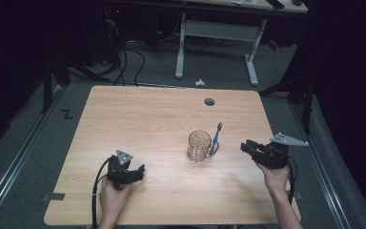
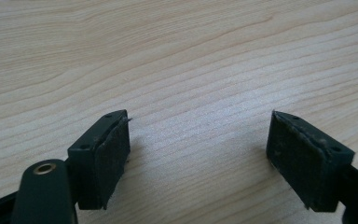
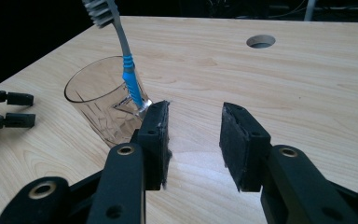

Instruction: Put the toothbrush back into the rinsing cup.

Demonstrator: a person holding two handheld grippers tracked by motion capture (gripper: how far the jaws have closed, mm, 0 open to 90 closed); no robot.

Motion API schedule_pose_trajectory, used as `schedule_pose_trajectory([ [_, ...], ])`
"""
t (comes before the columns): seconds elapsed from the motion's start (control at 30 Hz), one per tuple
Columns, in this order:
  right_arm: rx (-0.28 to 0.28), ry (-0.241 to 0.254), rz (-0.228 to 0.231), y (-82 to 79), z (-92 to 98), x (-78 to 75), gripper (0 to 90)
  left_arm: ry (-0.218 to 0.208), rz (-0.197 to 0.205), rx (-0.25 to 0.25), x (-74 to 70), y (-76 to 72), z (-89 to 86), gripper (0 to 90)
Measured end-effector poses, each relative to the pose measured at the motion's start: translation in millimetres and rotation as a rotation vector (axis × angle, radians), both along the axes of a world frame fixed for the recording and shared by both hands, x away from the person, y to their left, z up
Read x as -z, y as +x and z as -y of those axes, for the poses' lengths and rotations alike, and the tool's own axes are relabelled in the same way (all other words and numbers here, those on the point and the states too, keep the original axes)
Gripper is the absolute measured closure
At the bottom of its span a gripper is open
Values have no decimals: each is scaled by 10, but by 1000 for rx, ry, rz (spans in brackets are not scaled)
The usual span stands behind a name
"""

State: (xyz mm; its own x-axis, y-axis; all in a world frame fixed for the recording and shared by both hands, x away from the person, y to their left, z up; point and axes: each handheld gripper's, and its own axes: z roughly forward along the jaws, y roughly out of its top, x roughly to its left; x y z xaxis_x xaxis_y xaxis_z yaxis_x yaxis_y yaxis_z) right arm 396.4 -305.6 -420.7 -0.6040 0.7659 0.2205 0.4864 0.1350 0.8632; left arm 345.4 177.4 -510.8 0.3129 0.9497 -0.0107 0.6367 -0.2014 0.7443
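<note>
right gripper view: toothbrush point(image 3: 129, 79) leans on glass point(image 3: 103, 105), just left of right tool point(image 3: 193, 140), jaws apart, empty.

Counter point(image 1: 138, 119): light wood-grain top, rounded corners, centre of the frame. Round cable hole point(image 1: 209, 101) near the upper right edge. Standing on it right of centre: clear glass point(image 1: 199, 146), upright; blue-and-grey toothbrush point(image 1: 215, 139) leaning against the glass's right side, bristles up.
</note>
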Motion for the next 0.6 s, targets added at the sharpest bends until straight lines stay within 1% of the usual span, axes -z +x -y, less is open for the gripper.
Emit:
schedule_pose_trajectory([
  [0.3,6,9,-7,-18,18,62,625,0,0,0,0,0,0,220],
  [0.6,19,7,-23,-43,48,155,623,0,0,0,0,0,0,220],
])
